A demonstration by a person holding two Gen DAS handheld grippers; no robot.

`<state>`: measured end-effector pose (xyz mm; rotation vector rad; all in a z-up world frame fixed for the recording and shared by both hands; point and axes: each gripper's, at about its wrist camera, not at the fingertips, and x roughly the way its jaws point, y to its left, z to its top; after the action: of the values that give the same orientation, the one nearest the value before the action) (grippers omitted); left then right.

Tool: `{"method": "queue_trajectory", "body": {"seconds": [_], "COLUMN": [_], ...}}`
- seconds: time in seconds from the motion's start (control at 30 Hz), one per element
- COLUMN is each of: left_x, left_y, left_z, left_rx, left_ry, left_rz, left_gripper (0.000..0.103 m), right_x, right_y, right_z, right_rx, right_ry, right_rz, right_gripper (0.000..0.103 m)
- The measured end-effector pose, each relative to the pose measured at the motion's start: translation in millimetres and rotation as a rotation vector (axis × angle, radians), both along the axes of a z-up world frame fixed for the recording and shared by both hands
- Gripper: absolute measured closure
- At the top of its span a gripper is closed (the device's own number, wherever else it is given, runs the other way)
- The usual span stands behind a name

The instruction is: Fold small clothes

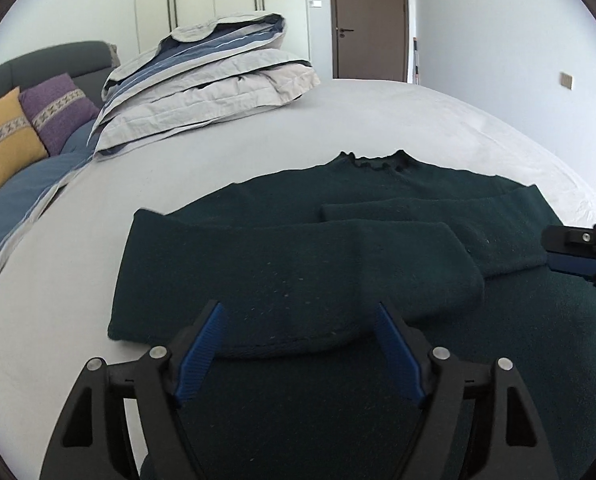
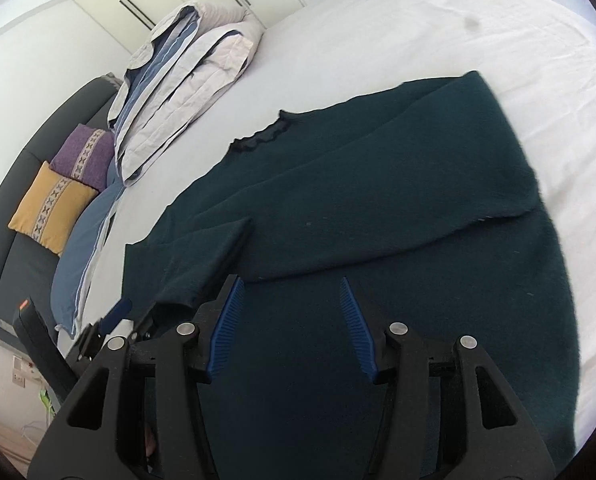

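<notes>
A dark green sweater (image 1: 337, 248) is laid flat on a pale bed sheet (image 1: 202, 168), collar (image 1: 377, 162) pointing away from both tools and both sleeves already folded across the chest. The left gripper (image 1: 299, 354) is held above the near part of the garment with its jaws spread wide and nothing between them; the cuff end of the nearer folded sleeve (image 1: 337, 280) lies just ahead of the blue pads (image 1: 202, 352). The right gripper (image 2: 294, 330) is likewise held with jaws apart and empty over the lower body of the sweater, with the other folded sleeve (image 2: 377, 208) crossing ahead of its tips and the left tool visible low to its left. The remaining step is judged to be a lengthwise fold, hem brought up toward the collar. Several faults are possible from this position. If only the top layer is pinched, the sleeves may be dragged out of their fold while the body stays on the bed. If the two grasps are taken at unequal points along the hem, a skewed fold is to be expected. A thick knit may also slip from shallow pad contact during the lift. The hem itself is hidden beneath the tools, so its alignment cannot be confirmed. The folded duvet (image 1: 202, 80) lies well beyond the collar and is not considered an obstruction.
</notes>
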<state>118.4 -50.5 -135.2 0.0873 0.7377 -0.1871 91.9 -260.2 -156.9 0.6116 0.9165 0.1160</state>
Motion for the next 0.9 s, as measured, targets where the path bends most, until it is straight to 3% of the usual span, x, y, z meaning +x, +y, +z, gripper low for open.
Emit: {"method": "queue_trajectory", "body": {"seconds": [0.07,0.2,0.33,0.4,0.43,0.47,0.53,0.7,0.9], "left_x": [0.4,1.6,-3.6,-3.8,-4.4,-5.4,-7.0,-2.7,13.9], "left_y": [18.3,42.2,60.7,66.8,70.3,74.3,82.5,104.9,133.9], "left_z": [-4.5,-14.7,-18.1,-19.9,-19.4,-18.3,-14.5,-7.4,4.2], "left_rx": [-0.052,-0.123,-0.186,-0.21,-0.224,-0.241,-0.27,-0.342,-0.386], "left_ry": [0.033,0.08,0.087,0.095,0.096,0.095,0.089,0.103,0.087], "left_rz": [0.036,0.077,0.111,0.12,0.126,0.132,0.143,0.171,0.228], "left_gripper": [0.024,0.025,0.025,0.025,0.026,0.027,0.028,0.041,0.044], "right_x": [20.3,55.8,69.1,68.1,68.7,69.3,68.8,69.7,81.3], "right_y": [14.7,43.6,66.2,77.4,81.4,84.5,88.0,80.3,34.9], "right_z": [-3.1,-25.7,-42.1,-39.9,-39.3,-36.4,-26.3,6.0,13.2], "right_rx": [0.03,0.068,0.022,-0.015,-0.033,-0.064,-0.102,-0.163,-0.195], "right_ry": [0.009,0.132,0.192,0.175,0.178,0.177,0.148,0.058,0.07], "right_rz": [0.037,0.078,0.088,0.102,0.119,0.127,0.142,0.164,0.131], "right_gripper": [0.05,0.046,0.045,0.053,0.077,0.091,0.096,0.096,0.096]}}
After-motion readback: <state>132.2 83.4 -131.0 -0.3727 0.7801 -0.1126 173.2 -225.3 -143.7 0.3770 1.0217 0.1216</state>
